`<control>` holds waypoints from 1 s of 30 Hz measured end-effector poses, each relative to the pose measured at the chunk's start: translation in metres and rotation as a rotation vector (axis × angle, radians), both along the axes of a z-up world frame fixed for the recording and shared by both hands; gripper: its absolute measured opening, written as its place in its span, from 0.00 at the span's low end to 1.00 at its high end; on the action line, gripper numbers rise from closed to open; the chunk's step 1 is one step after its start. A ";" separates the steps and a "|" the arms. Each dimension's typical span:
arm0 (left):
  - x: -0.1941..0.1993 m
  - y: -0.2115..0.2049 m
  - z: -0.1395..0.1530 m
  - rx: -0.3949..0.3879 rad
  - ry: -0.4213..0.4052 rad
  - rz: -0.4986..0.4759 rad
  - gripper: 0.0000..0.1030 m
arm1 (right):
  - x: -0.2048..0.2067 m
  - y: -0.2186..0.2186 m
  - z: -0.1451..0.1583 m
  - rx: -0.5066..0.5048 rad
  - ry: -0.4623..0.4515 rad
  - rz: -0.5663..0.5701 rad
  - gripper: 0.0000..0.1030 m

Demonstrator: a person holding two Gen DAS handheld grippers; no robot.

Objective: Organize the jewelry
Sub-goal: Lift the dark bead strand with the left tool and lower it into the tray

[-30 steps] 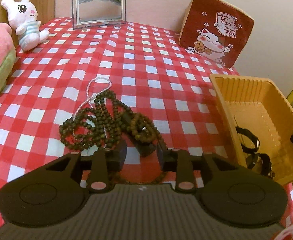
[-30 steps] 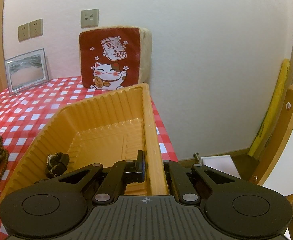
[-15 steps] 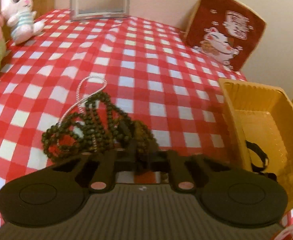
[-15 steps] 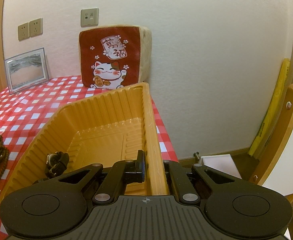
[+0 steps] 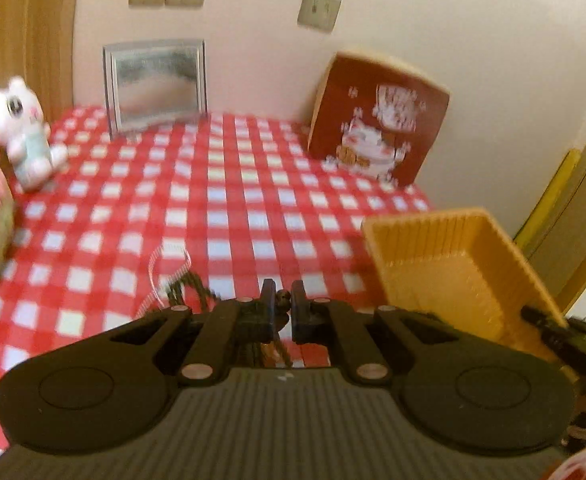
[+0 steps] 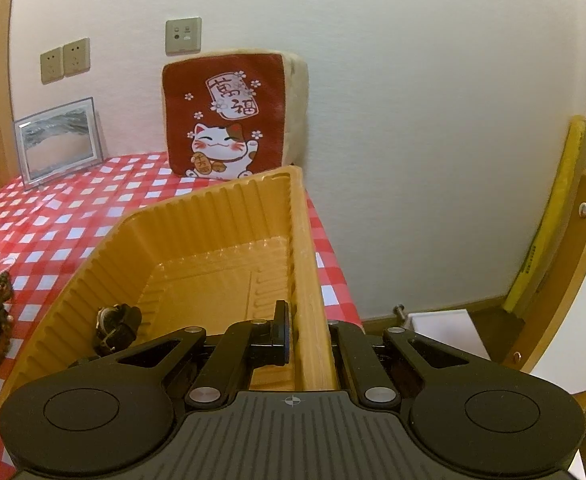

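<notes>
The left gripper pinches dark beads (limp, light, tangling easily); strands dangle below. The right gripper clamps the tray wall.

Both wrist views low over table, facing wall; share orange tray, cushion.

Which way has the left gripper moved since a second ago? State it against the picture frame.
Yes: the left gripper has risen, shut on the bead bracelet; the picture frame sits lower in its view, with wall sockets now visible above.
</notes>
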State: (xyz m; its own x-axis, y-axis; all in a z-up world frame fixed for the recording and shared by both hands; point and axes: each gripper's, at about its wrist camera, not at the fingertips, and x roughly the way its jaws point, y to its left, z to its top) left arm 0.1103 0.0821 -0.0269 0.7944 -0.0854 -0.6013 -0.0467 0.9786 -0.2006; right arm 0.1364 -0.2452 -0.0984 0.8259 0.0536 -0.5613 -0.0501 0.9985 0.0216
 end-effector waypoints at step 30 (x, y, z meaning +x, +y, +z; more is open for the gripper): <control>-0.013 -0.031 0.129 -0.031 -0.272 -0.182 0.06 | -0.004 0.004 0.012 0.013 -0.035 0.030 0.05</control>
